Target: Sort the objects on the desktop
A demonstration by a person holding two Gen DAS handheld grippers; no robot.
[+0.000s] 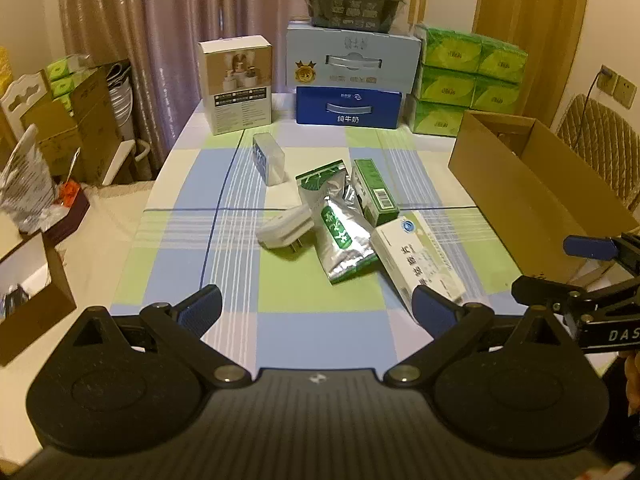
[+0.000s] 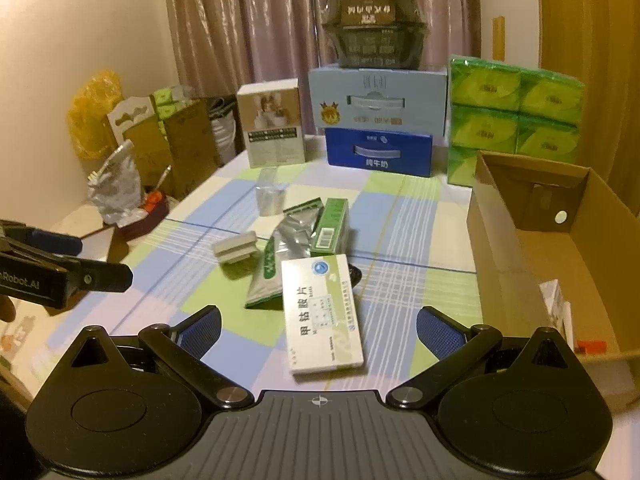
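Both tools hang over the near edge of the checked tablecloth [image 1: 192, 216], fingers spread wide with nothing between them: the left gripper [image 1: 316, 312] sits back from the pile, and the right gripper [image 2: 320, 332] has the near end of the white medicine box [image 2: 322, 312] lying on the cloth between its 2 blue pads [image 2: 438, 338], untouched.

In the middle of the table I count 6 loose things: 1 white medicine box, 1 green carton [image 1: 376, 192], 2 silver-and-green foil pouches [image 1: 340, 236] overlapping each other, 1 white plug adapter [image 1: 286, 228] and 1 clear plastic case [image 1: 269, 159] set a little farther back.

To the right stands 1 open cardboard box [image 2: 500, 248] with a few small items inside.

Along the far edge are 2 blue milk cartons [image 1: 348, 106] stacked, 1 white product box [image 1: 238, 84] and 1 block of green tissue packs [image 1: 468, 80].
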